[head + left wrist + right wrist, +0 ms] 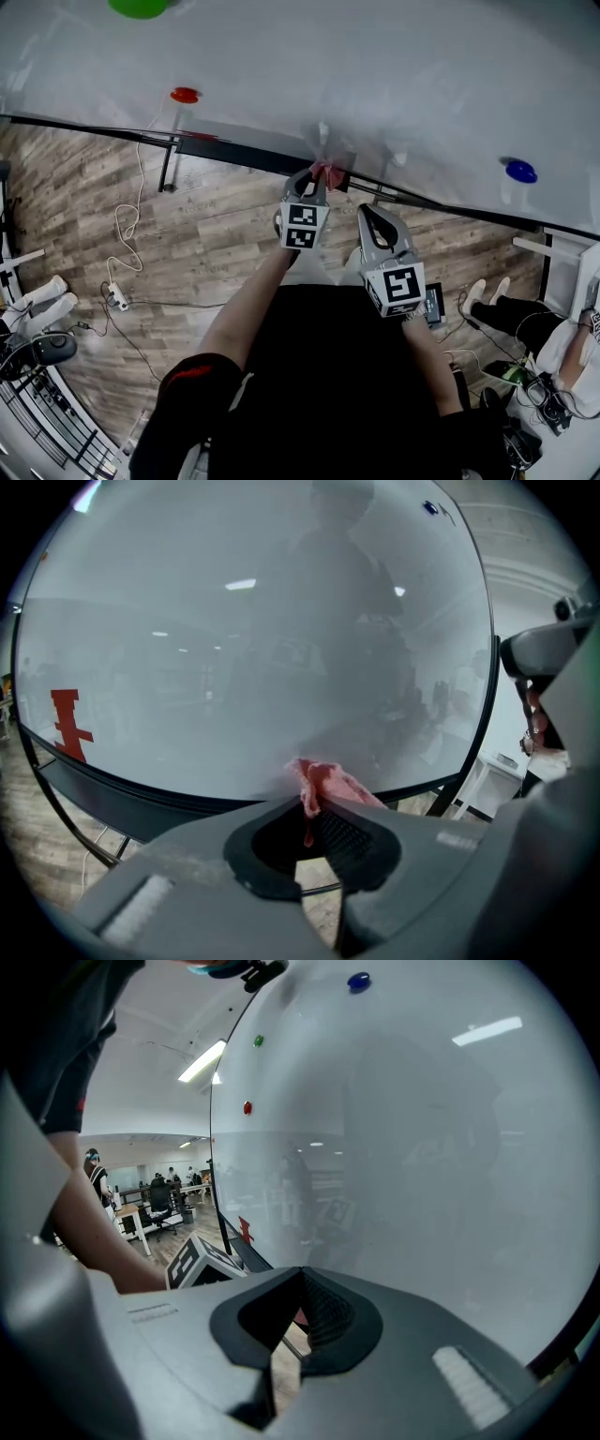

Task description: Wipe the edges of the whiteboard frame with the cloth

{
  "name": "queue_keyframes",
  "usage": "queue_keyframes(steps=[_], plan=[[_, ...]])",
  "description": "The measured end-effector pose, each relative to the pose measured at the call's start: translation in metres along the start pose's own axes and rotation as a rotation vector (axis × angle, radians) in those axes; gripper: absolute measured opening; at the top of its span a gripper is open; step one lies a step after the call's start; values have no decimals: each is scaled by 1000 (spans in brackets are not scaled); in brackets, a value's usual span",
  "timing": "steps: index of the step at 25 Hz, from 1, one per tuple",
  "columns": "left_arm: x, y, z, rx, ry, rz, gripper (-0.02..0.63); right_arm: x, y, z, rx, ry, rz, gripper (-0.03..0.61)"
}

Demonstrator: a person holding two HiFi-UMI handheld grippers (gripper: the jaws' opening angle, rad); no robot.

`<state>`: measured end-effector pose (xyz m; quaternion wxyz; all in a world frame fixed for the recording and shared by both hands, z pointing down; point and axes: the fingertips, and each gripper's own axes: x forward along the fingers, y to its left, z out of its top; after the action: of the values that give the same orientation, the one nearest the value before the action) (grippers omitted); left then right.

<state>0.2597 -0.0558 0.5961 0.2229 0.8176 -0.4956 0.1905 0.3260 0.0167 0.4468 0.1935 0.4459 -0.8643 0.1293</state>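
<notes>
The whiteboard (375,75) fills the top of the head view, its dark bottom frame edge (234,150) running left to right. My left gripper (317,180) is shut on a small pink cloth (328,172), which is pressed against the bottom frame. In the left gripper view the pink cloth (323,785) sticks out of the closed jaws at the frame edge (141,789). My right gripper (372,217) hangs just right of the left one, slightly lower, shut with nothing in it. The right gripper view faces the whiteboard (422,1147) from the side.
Red (185,95), blue (520,171) and green (141,7) magnets stick to the board. A red mark (67,724) sits low on the board's left. Cables and a power strip (117,295) lie on the wood floor. A person's legs (506,314) show at right.
</notes>
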Motion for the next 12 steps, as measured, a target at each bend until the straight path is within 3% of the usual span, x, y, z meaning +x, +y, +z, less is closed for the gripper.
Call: queue_keyframes(steps=[12], plan=[[-7, 26, -1, 7, -2, -26, 21, 20, 20, 8, 1, 3, -25, 2]])
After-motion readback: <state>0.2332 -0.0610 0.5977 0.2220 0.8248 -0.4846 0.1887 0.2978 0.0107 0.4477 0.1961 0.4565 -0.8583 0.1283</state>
